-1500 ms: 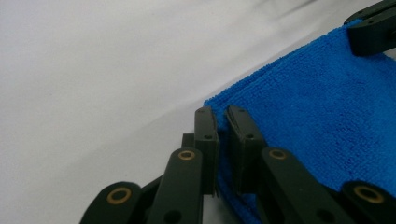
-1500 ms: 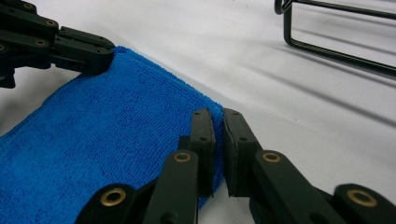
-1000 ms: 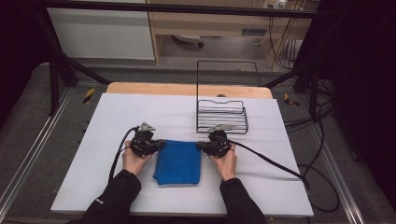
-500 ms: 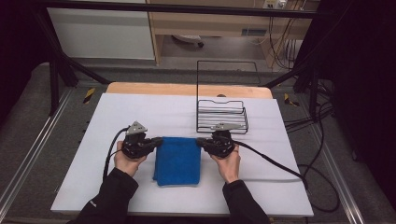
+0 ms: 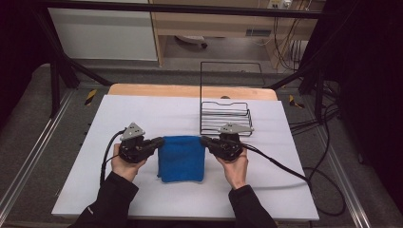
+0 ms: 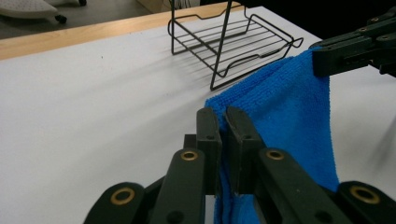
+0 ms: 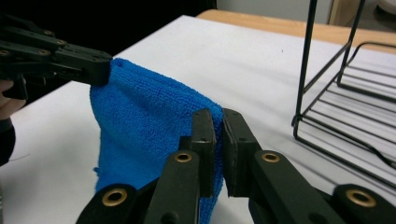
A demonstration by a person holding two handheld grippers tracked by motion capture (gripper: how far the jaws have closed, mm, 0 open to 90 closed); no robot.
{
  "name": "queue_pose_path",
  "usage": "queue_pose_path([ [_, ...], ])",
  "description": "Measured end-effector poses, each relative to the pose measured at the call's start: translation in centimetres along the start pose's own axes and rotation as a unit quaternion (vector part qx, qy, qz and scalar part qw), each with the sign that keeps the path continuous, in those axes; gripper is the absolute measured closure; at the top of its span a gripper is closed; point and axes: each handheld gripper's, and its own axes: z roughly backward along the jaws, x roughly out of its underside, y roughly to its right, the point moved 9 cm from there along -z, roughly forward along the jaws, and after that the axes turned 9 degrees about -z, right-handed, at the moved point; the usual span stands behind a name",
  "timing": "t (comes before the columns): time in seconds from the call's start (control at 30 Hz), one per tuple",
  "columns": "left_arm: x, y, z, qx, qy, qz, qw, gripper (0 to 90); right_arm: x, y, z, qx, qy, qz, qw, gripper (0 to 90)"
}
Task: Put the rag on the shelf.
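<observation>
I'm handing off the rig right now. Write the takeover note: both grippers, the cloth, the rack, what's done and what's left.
Left gripper: shut on the left top corner of the blue cloth.
Right gripper: shut on the right top corner.
Cloth: folded, held by its top edge between the two grippers, hanging down, with its lower end apparently on the white table.
Wire rack: just beyond the right gripper, nothing in it.
Done: both corners gripped, top edge raised off the table.
Left: probably carry the cloth to the rack and drape or lay it there, then release both grips.
</observation>
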Motion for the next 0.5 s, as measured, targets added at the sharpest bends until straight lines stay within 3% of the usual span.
queue_pose_path([
  [0.5, -2.4, 1.1, 2.1, -0.009, 0.055, -0.01, 0.9984, 83.8, -2.1, -1.4, 2.4, -0.011, 0.04, 0.022, 0.9989, 84.9],
])
